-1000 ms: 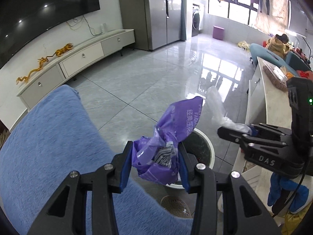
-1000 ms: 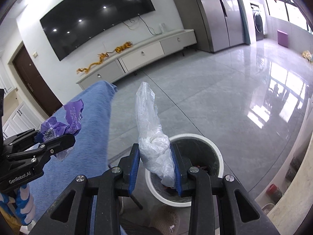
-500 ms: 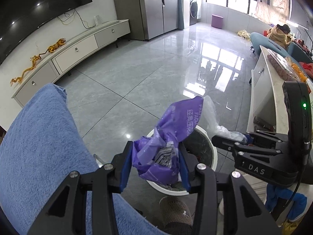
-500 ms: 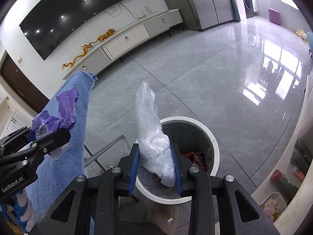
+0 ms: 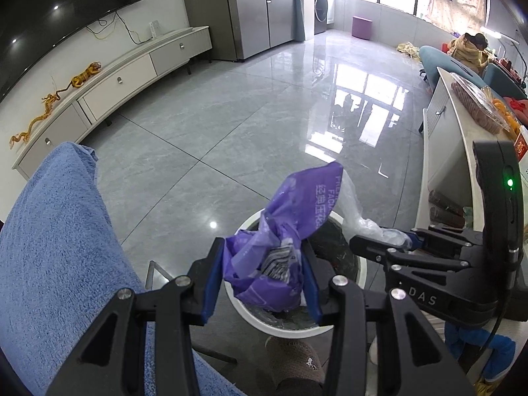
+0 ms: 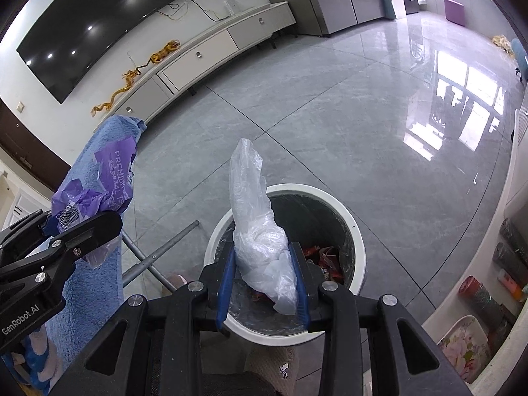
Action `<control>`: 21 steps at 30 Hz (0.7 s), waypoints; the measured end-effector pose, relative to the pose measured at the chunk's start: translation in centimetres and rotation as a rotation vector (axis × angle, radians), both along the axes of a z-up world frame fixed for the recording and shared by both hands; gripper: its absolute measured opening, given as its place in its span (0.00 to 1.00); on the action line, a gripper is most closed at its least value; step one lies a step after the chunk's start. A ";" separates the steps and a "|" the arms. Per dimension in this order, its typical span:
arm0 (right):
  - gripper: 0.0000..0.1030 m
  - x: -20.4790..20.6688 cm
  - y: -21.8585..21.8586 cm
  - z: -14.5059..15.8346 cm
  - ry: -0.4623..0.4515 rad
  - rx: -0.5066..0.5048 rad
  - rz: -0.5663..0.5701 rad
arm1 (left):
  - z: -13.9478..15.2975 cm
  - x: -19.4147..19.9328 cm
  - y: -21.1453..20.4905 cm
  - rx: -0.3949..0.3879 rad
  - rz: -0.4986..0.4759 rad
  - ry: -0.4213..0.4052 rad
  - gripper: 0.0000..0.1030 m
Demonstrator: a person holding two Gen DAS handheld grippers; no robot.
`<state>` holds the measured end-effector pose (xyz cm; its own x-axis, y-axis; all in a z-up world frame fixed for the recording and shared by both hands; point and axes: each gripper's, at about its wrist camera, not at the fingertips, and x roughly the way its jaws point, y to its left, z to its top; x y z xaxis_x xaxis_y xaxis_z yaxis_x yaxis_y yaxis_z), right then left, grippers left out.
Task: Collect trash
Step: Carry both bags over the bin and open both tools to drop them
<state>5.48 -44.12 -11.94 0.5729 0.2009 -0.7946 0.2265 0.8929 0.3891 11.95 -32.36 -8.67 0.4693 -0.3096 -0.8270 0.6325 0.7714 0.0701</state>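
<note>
Purple wrapper (image 5: 264, 274), clear bag (image 6: 264, 247), white-rimmed bin (image 6: 358, 231), blue towel (image 5: 59, 247).

Home living room, wall television (image 6: 99, 26), media console (image 6: 211, 52)

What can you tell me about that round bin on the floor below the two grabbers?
The trash bin is a round, open-topped can with a thick white rim and a dark liner that looks like plastic film. It stands upright on the grey tiled floor, with no lid to be seen. Red and orange wrappers already lie inside. A crumpled clear plastic bag sits between the right gripper jaws, which are opening, above the bin's mouth. Whether anything touches the rim I cannot tell.
</note>
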 end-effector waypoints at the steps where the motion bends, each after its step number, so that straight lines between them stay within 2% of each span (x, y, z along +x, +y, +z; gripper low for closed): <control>1: 0.30 0.0 0.0 0.0 0.002 -0.001 -0.001 | -0.1 0.0 -0.1 -0.001 -0.001 0.002 0.40; 8: 0.31 0.4 0.1 -0.1 0.017 -0.009 -0.009 | -0.4 0.5 -0.2 -0.018 -0.001 0.026 0.42; 12: 0.40 0.4 0.1 -0.2 0.024 -0.013 -0.017 | -0.3 1.1 0.1 -0.048 0.009 0.052 0.52; 21: 0.47 0.3 0.2 -0.1 0.031 -0.025 -0.029 | -0.1 1.8 1.3 -0.089 0.031 0.084 0.53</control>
